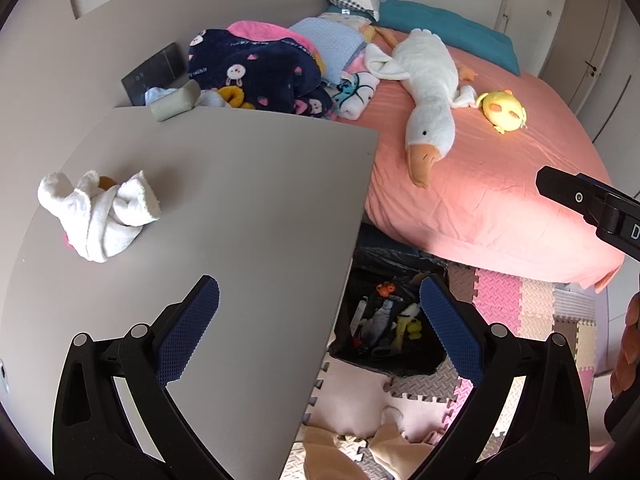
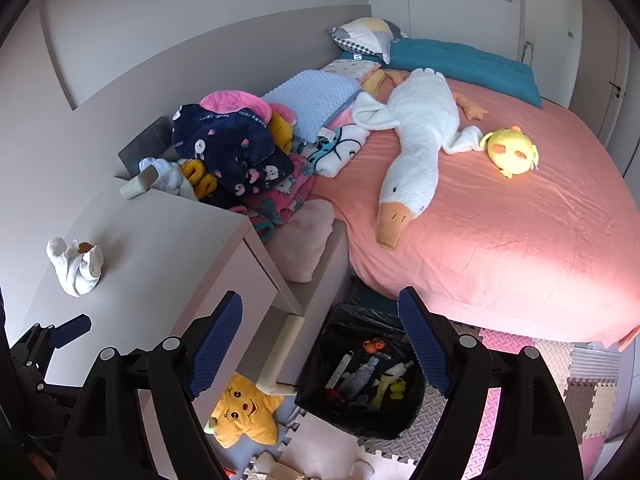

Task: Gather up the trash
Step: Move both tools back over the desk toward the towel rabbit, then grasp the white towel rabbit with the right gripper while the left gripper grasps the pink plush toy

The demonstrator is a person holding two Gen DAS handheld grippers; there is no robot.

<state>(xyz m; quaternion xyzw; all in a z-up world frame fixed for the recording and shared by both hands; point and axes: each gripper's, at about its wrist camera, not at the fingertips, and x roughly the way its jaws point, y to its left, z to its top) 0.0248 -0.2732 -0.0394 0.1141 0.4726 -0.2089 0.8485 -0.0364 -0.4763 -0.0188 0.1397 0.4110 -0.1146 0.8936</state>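
A bin lined with a black bag (image 1: pixel 400 364) (image 2: pixel 362 420) stands on the floor between the bedside table and the bed, holding several small items. A white crumpled cloth thing (image 1: pixel 98 212) (image 2: pixel 76 268) lies on the grey table top (image 1: pixel 240 200) (image 2: pixel 160 248). My left gripper (image 1: pixel 320 328) is open and empty, over the table's edge and the bin. My right gripper (image 2: pixel 320 340) is open and empty, above the bin. The left gripper also shows at the left edge of the right wrist view (image 2: pixel 68 332).
A bed with a pink sheet (image 1: pixel 500 184) (image 2: pixel 520 240) carries a white goose plush (image 1: pixel 428 92) (image 2: pixel 416 140), a yellow chick plush (image 1: pixel 504 110) (image 2: pixel 512 152) and piled blankets (image 1: pixel 256 68). A yellow star plush (image 2: pixel 244 412) lies on foam floor mats (image 1: pixel 520 312).
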